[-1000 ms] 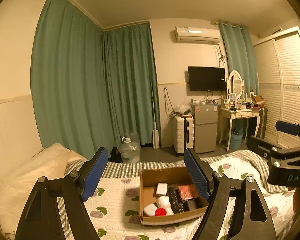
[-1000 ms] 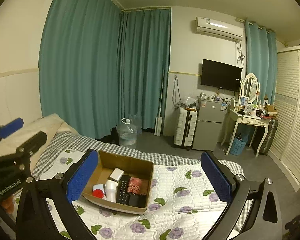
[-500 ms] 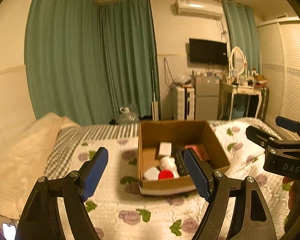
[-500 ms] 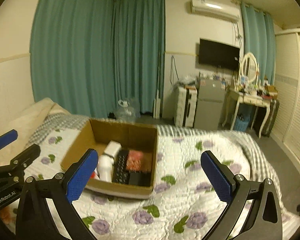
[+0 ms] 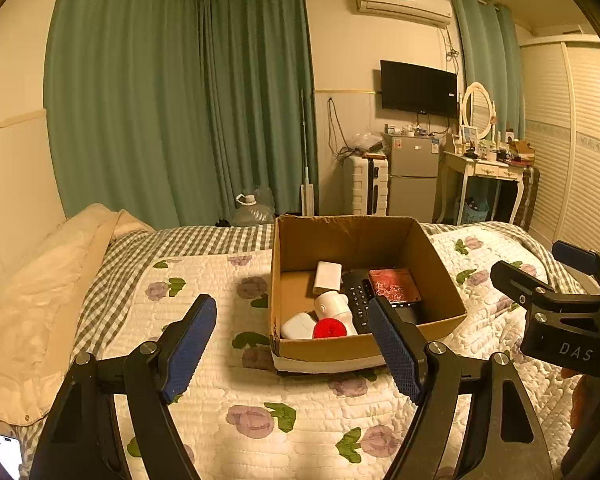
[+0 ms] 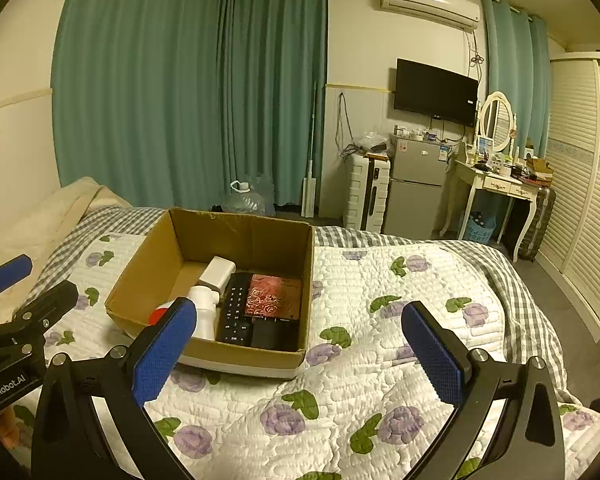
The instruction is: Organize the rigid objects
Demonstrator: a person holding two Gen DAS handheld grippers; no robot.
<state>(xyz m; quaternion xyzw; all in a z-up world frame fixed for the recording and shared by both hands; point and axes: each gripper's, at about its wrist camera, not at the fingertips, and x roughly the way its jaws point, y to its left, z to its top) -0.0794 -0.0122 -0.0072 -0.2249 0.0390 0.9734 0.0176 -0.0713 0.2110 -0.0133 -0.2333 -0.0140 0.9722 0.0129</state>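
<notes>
1. Both tools have dropped and come closer to the cardboard box (image 5: 364, 240), which now looms larger than a second ago.
2. The box sits on the flowered quilt (image 6: 380, 360) of the bed, holding a black remote (image 6: 236, 308), a white bottle (image 5: 332, 306) with a red cap, and a red patterned case (image 6: 274, 290).
3. The left tool (image 5: 292, 346) is spread wide, empty.
4. The right tool (image 6: 300, 350) is likewise spread, holding nothing.

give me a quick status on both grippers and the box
Left gripper open, empty. Right gripper open, empty. Cardboard box on the quilt, holding remote, red-capped bottle, other items. Nothing blocking the approach.
</notes>
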